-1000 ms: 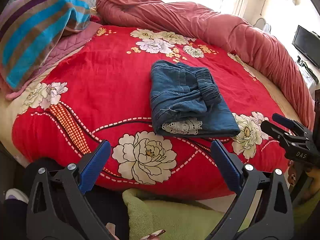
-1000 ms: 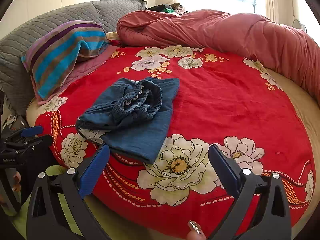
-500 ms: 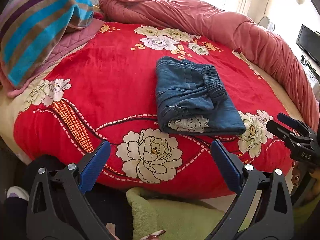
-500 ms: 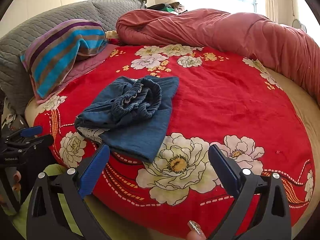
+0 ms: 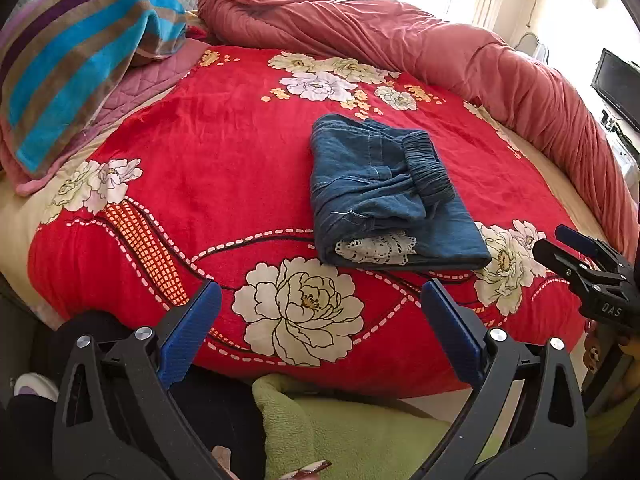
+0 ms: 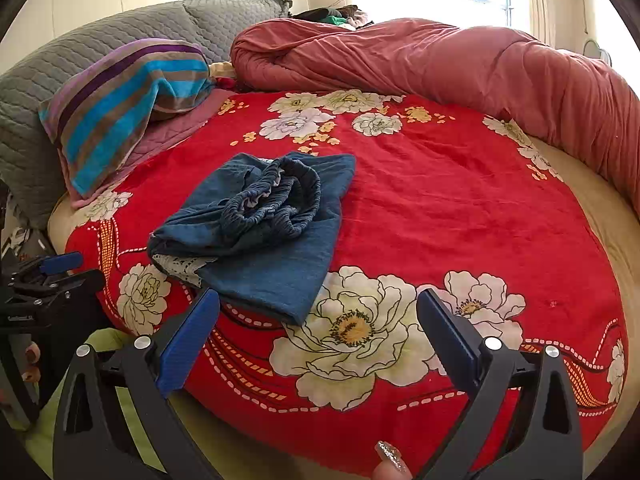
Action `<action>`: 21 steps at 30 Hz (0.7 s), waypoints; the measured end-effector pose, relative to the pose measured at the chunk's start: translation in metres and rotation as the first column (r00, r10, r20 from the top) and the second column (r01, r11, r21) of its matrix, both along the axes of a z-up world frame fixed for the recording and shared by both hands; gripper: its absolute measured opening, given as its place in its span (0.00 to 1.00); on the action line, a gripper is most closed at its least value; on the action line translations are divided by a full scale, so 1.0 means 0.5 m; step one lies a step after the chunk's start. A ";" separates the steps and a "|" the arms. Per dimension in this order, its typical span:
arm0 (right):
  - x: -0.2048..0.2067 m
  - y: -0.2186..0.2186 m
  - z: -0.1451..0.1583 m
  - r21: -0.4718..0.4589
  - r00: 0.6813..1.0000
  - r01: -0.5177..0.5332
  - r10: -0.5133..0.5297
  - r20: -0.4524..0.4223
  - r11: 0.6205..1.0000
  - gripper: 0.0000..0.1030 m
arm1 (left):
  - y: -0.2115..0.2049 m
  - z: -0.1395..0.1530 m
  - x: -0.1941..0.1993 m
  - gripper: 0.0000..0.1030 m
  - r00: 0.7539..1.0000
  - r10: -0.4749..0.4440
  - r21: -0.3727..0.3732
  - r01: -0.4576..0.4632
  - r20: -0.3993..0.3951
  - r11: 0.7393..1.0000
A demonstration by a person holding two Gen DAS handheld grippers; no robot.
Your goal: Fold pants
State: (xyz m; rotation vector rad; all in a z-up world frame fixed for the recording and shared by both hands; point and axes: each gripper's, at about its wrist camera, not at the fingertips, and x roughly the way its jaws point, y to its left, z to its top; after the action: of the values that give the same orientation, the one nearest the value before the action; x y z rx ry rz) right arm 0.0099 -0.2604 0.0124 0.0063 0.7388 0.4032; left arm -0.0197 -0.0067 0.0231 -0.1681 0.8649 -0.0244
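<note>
Two gaping tongs, folded pants.

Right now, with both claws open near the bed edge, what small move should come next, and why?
Probably none on the cloth: draw both back. The pants lie folded in a compact stack on the red blanket, with neither the left claw nor the right claw touching them. The elastic waistband looks bunched, so pressing it flat is optional.

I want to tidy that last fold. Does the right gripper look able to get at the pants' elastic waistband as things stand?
Probably yes. The right gripper is open and held off the bed edge, and the elastic waistband lies bunched on top of the folded pants, with only bare red blanket between them.
</note>
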 end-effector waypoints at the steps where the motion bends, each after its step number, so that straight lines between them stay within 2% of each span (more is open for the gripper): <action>1: 0.000 0.002 0.000 -0.001 1.000 0.000 0.000 0.000 1.000 0.95 | -0.001 0.000 0.000 0.91 1.000 -0.002 -0.003 0.002 0.000 1.000; 8: 0.003 -0.005 -0.002 -0.005 1.000 0.009 -0.009 -0.004 1.000 0.95 | -0.004 0.001 0.000 0.91 1.000 -0.013 -0.007 0.013 0.004 1.000; 12: 0.008 -0.009 -0.007 -0.010 1.000 0.014 -0.015 -0.009 1.000 0.95 | -0.002 0.003 0.000 0.91 1.000 -0.009 0.016 0.009 0.014 1.000; 18: 0.019 -0.016 -0.015 -0.032 0.999 0.040 -0.040 -0.013 0.999 0.95 | 0.019 -0.012 0.014 0.91 0.998 0.065 0.084 -0.064 -0.021 0.994; 21: 0.035 -0.043 -0.019 -0.045 0.996 0.084 -0.085 -0.008 0.995 0.95 | 0.069 -0.019 0.030 0.91 0.996 0.089 0.028 -0.088 -0.022 0.996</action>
State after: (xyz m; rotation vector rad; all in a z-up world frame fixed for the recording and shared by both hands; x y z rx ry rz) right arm 0.0275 -0.2818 0.0027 -0.0024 0.7546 0.3062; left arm -0.0049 0.0281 0.0137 -0.1819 0.8802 0.0717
